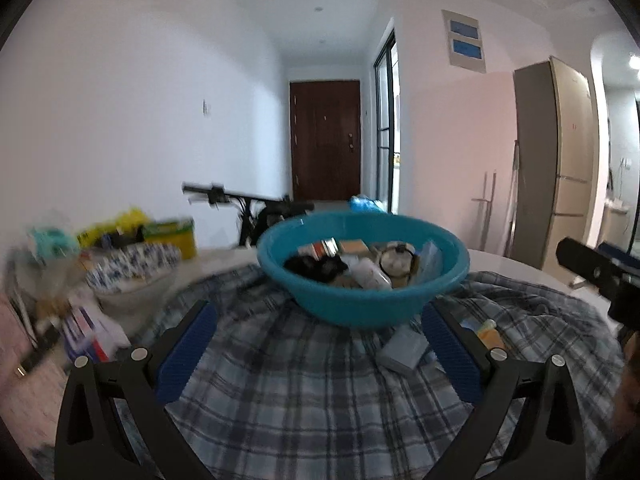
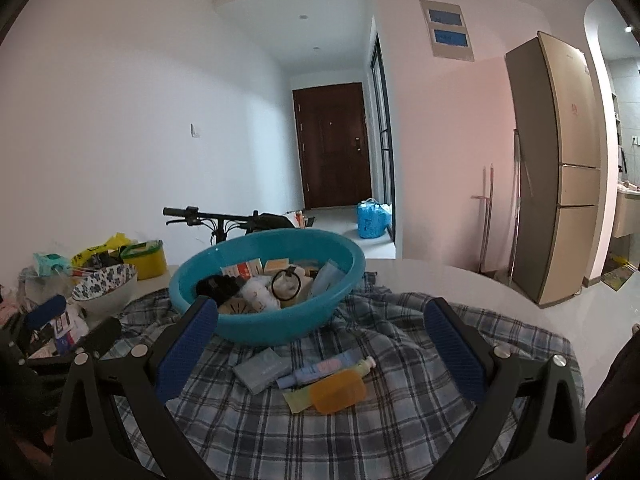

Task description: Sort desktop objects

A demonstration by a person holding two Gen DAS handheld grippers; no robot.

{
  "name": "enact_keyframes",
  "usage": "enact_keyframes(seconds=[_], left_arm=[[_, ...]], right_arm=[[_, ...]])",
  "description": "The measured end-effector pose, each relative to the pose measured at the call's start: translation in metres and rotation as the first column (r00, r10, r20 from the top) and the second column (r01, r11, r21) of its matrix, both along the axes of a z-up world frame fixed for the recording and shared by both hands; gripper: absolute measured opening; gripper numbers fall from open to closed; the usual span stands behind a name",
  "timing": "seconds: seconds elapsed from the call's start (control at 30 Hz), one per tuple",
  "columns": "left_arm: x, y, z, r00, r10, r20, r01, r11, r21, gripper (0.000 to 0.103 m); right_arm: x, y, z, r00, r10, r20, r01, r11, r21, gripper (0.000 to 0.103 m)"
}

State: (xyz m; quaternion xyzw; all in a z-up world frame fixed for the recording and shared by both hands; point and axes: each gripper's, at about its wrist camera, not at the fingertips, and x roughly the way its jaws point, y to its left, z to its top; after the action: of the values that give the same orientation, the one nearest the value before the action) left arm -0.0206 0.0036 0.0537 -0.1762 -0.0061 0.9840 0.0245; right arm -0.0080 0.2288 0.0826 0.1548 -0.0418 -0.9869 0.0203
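A teal plastic basin (image 1: pixel 360 300) (image 2: pixel 256 320) stands on a plaid cloth (image 1: pixel 300 392) (image 2: pixel 380 412) and holds several small items: boxes, a white bottle, a black bundle, a round tin. In front of it on the cloth lie a grey box (image 2: pixel 262 370) (image 1: pixel 402 350), a pale tube (image 2: pixel 332 366) and an orange sachet (image 2: pixel 340 390) (image 1: pixel 490 334). My left gripper (image 1: pixel 320 312) is open and empty, facing the basin. My right gripper (image 2: pixel 320 308) is open and empty, just above the loose items. The right gripper's body shows at the right edge of the left wrist view.
A patterned bowl (image 2: pixel 106 288) (image 1: pixel 132 268), a yellow-green container (image 2: pixel 146 260) and packets crowd the table's left side. Behind the table stand a bicycle handlebar (image 2: pixel 208 216), a blue bag (image 2: pixel 372 220) on the floor and a tall fridge (image 2: pixel 556 168).
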Motion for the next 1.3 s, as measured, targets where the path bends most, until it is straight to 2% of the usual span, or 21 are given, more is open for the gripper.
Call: enact_keyframes(seconds=[0.27, 0.43, 0.63, 0.73, 0.83, 1.0, 1.07, 1.17, 1.3], left_arm=[[0.002, 0.0, -0.024, 0.999, 0.03, -0.014, -0.03, 0.999, -0.012, 0.103], [0.012, 0.004, -0.037, 0.998, 0.046, -0.046, -0.05, 0.996, -0.068, 0.103], [0.011, -0.004, -0.047, 0.998, 0.055, -0.04, -0.055, 0.998, 0.003, 0.103], [0.013, -0.009, -0.053, 0.994, 0.087, -0.067, -0.086, 0.996, 0.015, 0.103], [0.015, -0.014, -0.051, 0.993, 0.083, -0.079, -0.079, 0.996, 0.05, 0.103], [0.017, -0.018, -0.051, 0.992, 0.096, -0.085, -0.09, 0.994, 0.069, 0.103], [0.017, -0.019, -0.052, 0.992, 0.094, -0.08, -0.088, 0.993, 0.074, 0.103], [0.013, -0.016, -0.053, 0.994, 0.09, -0.061, -0.087, 0.994, 0.062, 0.103], [0.016, -0.003, -0.053, 0.994, 0.076, -0.077, -0.076, 0.997, 0.005, 0.103]], right_arm=[[-0.004, -0.012, -0.024, 0.999, 0.024, 0.023, -0.024, 1.0, 0.007, 0.102], [0.001, -0.02, -0.036, 0.999, 0.051, 0.003, -0.051, 0.998, 0.024, 0.102], [0.007, -0.027, -0.045, 0.996, 0.086, -0.026, -0.085, 0.996, 0.019, 0.102], [0.009, -0.028, -0.052, 0.997, 0.072, -0.036, -0.072, 0.997, 0.023, 0.102], [0.008, -0.026, -0.058, 0.997, 0.057, -0.043, -0.055, 0.998, 0.031, 0.102], [0.011, -0.016, -0.067, 0.998, 0.023, -0.063, -0.024, 1.0, -0.011, 0.102], [0.01, -0.013, -0.071, 0.999, 0.012, -0.046, -0.013, 1.0, -0.018, 0.102], [0.009, -0.009, -0.071, 0.999, 0.012, -0.039, -0.014, 0.999, -0.039, 0.102], [0.007, -0.011, -0.072, 1.0, 0.003, -0.019, -0.004, 1.0, -0.022, 0.102]])
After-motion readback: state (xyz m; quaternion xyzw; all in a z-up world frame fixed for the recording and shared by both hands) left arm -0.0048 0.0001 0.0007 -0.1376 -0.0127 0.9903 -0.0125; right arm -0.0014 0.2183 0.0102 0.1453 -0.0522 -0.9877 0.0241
